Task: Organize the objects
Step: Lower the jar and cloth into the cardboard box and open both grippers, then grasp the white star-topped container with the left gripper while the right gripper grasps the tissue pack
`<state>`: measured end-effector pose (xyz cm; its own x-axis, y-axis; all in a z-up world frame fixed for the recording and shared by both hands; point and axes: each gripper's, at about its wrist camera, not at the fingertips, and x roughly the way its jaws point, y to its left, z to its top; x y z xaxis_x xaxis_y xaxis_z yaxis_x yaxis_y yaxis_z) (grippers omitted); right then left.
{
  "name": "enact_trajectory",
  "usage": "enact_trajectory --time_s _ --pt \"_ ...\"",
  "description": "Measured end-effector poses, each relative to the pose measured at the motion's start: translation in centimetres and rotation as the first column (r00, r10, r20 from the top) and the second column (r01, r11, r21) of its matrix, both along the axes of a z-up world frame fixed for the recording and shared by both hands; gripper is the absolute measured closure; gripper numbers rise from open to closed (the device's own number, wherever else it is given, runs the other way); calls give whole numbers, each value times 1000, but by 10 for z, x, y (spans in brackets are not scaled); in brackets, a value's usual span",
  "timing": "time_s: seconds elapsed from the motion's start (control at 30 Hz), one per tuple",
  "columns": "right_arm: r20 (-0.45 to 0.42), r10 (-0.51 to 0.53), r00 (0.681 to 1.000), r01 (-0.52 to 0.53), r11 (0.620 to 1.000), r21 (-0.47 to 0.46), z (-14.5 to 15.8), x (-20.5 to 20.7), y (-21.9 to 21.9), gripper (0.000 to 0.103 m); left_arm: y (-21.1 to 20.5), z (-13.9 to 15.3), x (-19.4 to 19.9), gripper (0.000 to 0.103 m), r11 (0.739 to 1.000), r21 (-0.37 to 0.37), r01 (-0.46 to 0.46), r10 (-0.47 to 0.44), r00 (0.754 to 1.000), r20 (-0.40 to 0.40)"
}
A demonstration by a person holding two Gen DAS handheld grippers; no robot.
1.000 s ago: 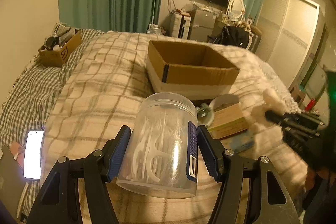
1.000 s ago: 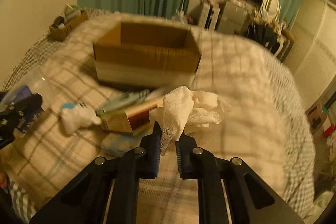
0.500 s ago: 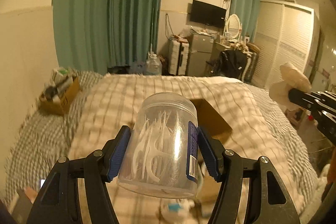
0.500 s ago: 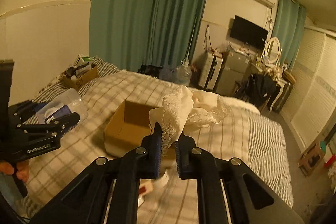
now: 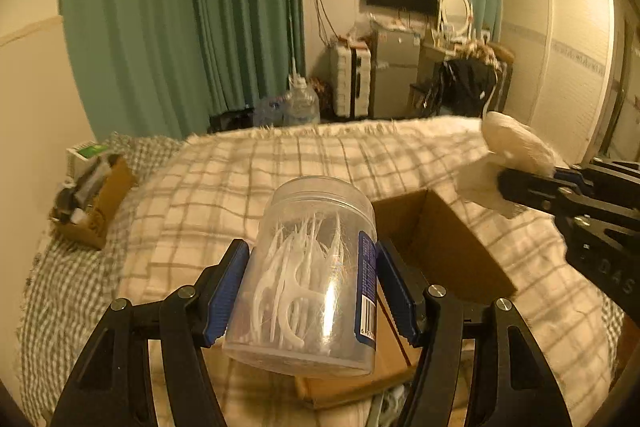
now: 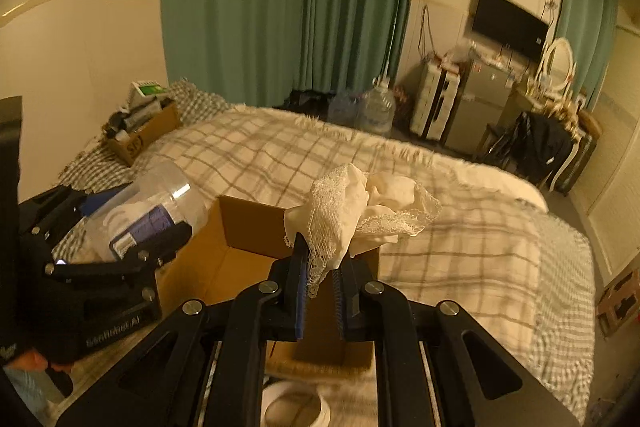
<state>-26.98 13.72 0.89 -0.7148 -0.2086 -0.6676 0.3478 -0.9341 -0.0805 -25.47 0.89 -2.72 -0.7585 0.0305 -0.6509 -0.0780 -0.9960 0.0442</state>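
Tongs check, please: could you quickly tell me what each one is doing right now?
Left tongs: closed on the clear jar of floss picks.
Right tongs: shut on the white lace cloth.

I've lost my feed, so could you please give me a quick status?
Left tongs clamped on floss-pick jar. Right tongs shut on lace cloth. Both above open cardboard box; nothing blocking.
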Motion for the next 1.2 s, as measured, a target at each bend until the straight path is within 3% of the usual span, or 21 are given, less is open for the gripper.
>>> enact_trajectory --time_s 0.13,0.33,0.37,0.43,0.47,0.5,0.8,0.9,1.03,1.2 --pt "53 7 999 -8 1000 3 -38 -36 -2 93 3 -24 -19 37 1000 14 4 -4 1000 21" --pt "97 13 995 -9 999 -43 -78 -55 6 92 -2 -47 -36 35 998 65 5 -10 997 75" --pt "97 13 995 -9 999 -48 -80 -54 8 88 -3 -50 -37 33 997 76 13 -20 996 88" --pt "87 -2 996 6 999 -41 -81 -51 13 71 -3 -50 -35 18 996 91 24 -32 995 91" --pt "70 -17 997 20 999 -41 -78 -46 18 57 -3 -48 -33 6 995 94 22 -30 996 84" --pt "62 -20 998 23 999 -46 -75 -44 21 47 -3 -44 -27 3 995 95 19 -25 998 63" --pt "-60 -82 995 81 997 -14 -2 42 55 24 -10 3 40 3 1000 -16 19 -19 1000 15" --pt "-70 -97 993 97 995 -4 13 77 62 22 -15 12 70 3 999 -35 11 -11 1000 16" --pt "-66 -112 992 112 994 2 13 117 62 21 -24 6 115 3 1000 -24 -2 2 1000 20" --pt "-40 -96 995 97 995 26 -17 163 47 20 -29 -24 153 3 999 -18 -47 48 997 56"
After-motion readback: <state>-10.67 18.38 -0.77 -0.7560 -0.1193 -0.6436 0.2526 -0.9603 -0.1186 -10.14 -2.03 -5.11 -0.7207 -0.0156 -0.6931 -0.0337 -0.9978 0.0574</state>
